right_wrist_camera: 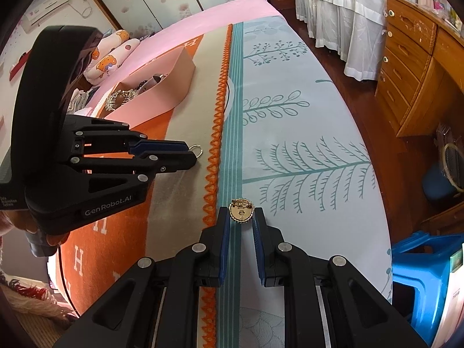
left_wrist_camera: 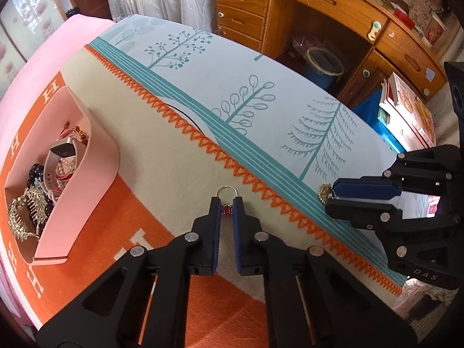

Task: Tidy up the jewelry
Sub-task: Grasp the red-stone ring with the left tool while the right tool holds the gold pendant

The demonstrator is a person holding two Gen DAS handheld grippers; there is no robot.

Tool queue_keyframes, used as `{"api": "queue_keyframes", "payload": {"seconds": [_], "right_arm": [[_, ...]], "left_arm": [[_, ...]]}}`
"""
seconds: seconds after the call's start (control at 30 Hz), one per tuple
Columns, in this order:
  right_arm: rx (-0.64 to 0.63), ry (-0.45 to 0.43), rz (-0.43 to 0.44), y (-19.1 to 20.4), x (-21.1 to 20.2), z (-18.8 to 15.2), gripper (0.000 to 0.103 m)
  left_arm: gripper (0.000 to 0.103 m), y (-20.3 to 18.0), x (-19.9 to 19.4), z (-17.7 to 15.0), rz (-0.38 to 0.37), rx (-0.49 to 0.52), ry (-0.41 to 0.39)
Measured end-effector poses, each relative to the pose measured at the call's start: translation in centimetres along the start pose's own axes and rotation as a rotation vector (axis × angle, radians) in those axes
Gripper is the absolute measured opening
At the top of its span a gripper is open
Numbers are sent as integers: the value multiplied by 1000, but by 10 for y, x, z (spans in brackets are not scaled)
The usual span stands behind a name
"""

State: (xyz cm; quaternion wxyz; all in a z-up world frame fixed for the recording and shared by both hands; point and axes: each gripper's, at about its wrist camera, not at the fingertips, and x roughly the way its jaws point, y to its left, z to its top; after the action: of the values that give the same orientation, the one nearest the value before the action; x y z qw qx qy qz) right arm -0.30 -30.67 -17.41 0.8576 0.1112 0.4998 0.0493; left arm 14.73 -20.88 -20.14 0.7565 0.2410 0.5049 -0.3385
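Observation:
My left gripper (left_wrist_camera: 226, 203) is shut on a hoop earring with red beads (left_wrist_camera: 226, 209); its silver ring (left_wrist_camera: 226, 192) sticks out past the tips over the beige blanket. It also shows in the right wrist view (right_wrist_camera: 197, 150). My right gripper (right_wrist_camera: 241, 213) is shut on a round gold brooch (right_wrist_camera: 241, 212), held at its tips above the teal stripes. The brooch also shows in the left wrist view (left_wrist_camera: 326, 192). A pink jewelry box (left_wrist_camera: 84, 171) on the left holds a watch (left_wrist_camera: 62, 152), dark beads and gold hair pieces (left_wrist_camera: 26, 211).
The bed has an orange-and-beige blanket (left_wrist_camera: 162, 156) and a pale blue tree-print sheet (left_wrist_camera: 261, 87). A wooden desk with drawers (left_wrist_camera: 243, 0), a waste basket (left_wrist_camera: 324, 63) and a blue stool (right_wrist_camera: 426, 272) stand beside the bed. Pillows (right_wrist_camera: 107, 55) lie at the far end.

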Motion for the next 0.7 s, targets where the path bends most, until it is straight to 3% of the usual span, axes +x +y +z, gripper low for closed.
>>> {"api": "queue_keyframes", "payload": {"seconds": [0.37, 0.7], "right_arm": [[-48, -9, 38, 20, -6, 19, 15], [-185, -43, 136, 81, -9, 83, 15]], "left_arm": [[6, 22, -37, -11, 16, -157, -74], [6, 85, -99, -30, 90, -412, -128]]}}
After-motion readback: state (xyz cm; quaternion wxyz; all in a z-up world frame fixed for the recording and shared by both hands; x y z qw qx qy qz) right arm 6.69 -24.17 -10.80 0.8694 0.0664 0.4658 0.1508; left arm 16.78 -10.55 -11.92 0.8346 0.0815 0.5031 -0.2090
